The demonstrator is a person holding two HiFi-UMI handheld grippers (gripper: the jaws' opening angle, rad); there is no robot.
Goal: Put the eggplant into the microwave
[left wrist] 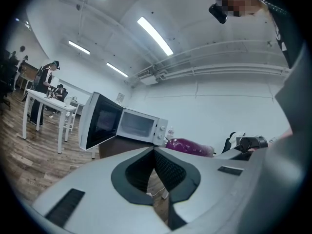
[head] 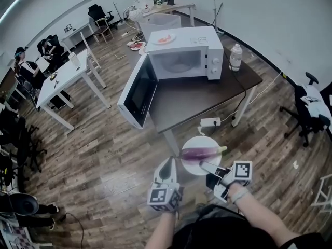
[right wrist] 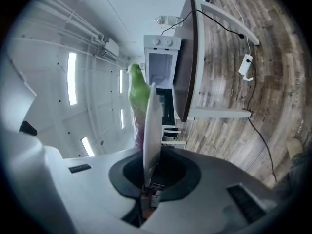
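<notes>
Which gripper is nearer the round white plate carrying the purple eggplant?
Right: the right gripper clamps the round white plate's near rim; the left gripper sits shut beside its left edge.

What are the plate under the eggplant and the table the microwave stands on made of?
The plate looks like glazed ceramic or hard plastic: it is plain white and smooth with a thin, rigid rim, but I cannot tell which of the two. The table has a dark brown matte top, likely wood laminate, on white legs that look like painted metal.
</notes>
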